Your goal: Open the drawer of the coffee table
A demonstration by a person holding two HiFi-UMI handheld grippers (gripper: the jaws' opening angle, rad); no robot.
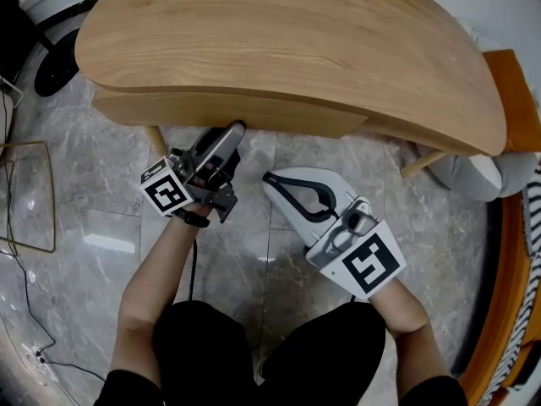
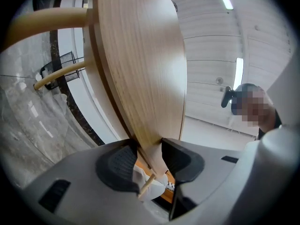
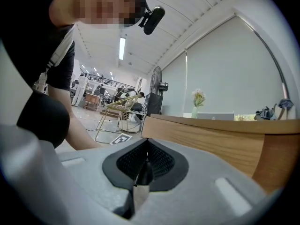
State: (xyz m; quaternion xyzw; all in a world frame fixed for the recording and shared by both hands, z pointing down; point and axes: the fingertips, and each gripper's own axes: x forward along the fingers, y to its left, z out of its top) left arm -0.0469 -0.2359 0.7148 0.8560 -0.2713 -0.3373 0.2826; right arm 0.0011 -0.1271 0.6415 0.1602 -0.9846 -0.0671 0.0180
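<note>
The coffee table (image 1: pixel 287 41) has a curved light-wood top, with the drawer front (image 1: pixel 237 112) as a wooden band under its near edge. My left gripper (image 1: pixel 233 132) reaches up under that edge. In the left gripper view the wooden drawer front (image 2: pixel 140 69) runs between the two black pads of the left gripper (image 2: pixel 149 146), which press on it from both sides. My right gripper (image 1: pixel 270 179) hangs over the floor in front of the table, apart from it. Its jaws (image 3: pixel 146 144) are shut with nothing between them, and the table's edge (image 3: pixel 211 139) lies just beyond.
A thin gold wire frame (image 1: pixel 34 193) stands on the marble floor at the left, with a cable (image 1: pixel 25 311) trailing near it. An orange cushion (image 1: pixel 517 100) and a slanted table leg (image 1: pixel 423 163) are at the right. My knees are at the bottom of the head view.
</note>
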